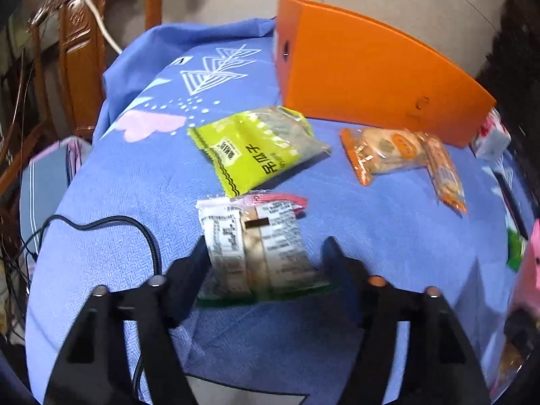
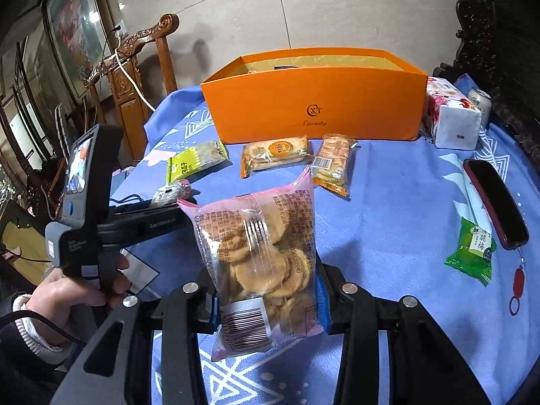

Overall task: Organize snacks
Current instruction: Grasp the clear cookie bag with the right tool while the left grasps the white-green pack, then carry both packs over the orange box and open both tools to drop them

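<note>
My left gripper (image 1: pixel 265 248) is shut on a small white-labelled snack pack (image 1: pixel 256 246) and holds it above the blue cloth; the same gripper shows in the right wrist view (image 2: pixel 184 199). My right gripper (image 2: pixel 266 283) is shut on a pink bag of round biscuits (image 2: pixel 260 256), held upright. An open orange box (image 2: pixel 314 104) stands at the back of the table and also shows in the left wrist view (image 1: pixel 371 77). In front of it lie a lime-green packet (image 1: pixel 256 150), an orange-wrapped pastry (image 2: pixel 273 153) and an orange cracker pack (image 2: pixel 334 162).
A small green packet (image 2: pixel 472 249) and a red phone (image 2: pixel 494 202) lie at the right. A tissue pack (image 2: pixel 452 118) and a can (image 2: pixel 481 101) stand right of the box. A black cable (image 1: pixel 135 229) crosses the blue tablecloth (image 1: pixel 388 236). A wooden chair (image 2: pixel 141 77) stands left.
</note>
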`<state>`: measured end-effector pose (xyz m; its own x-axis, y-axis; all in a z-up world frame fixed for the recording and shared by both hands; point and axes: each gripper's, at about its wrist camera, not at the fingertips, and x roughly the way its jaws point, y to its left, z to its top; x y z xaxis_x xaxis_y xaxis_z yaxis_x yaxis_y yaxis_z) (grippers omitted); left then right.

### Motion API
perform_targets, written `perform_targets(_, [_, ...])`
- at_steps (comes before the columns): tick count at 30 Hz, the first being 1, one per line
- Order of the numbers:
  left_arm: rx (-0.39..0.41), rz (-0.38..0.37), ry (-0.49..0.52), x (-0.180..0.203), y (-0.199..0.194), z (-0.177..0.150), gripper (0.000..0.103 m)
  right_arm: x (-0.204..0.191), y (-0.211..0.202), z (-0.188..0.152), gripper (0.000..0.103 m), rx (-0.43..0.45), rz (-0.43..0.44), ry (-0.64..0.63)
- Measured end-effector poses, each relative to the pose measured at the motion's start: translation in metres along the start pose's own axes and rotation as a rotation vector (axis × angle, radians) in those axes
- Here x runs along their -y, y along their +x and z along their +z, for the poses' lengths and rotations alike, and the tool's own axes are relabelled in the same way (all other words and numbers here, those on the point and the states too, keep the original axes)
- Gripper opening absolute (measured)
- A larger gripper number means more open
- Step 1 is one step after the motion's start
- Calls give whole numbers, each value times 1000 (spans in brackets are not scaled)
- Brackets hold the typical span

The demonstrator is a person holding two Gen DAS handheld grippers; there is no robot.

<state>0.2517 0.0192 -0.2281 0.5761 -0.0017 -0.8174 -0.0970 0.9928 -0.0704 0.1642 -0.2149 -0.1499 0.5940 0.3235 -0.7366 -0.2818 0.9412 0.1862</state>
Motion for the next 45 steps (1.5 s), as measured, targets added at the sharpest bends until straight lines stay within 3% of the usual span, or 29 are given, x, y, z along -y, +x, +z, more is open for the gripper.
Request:
perform_targets(5, [19,-61,20,2,-10,-8,57,2,-4,0,42,6,-13,6])
perform_targets(15, [128,-201,88,13,-57,-16,55,-3,-15,-1,42,32,-22,2])
perform_targets(22, [195,-223,114,15,-90,4,55,-1,-22,5,42,56,-18,2])
perform_targets(28, [273,-265,137,24,-119,57,55,6,-34,43,42,138,-17,2])
perform_targets(35, [328,-317,152,45,-132,135,55,24,-46,126,42,288,-43,-10])
perform_targets(41, [391,-290,193,67,-130,206,55,49,-24,204,42,329,-52,24])
perform_targets(45, [410,-255,226,81,-118,239,55,62,-2,238,42,329,-67,41])
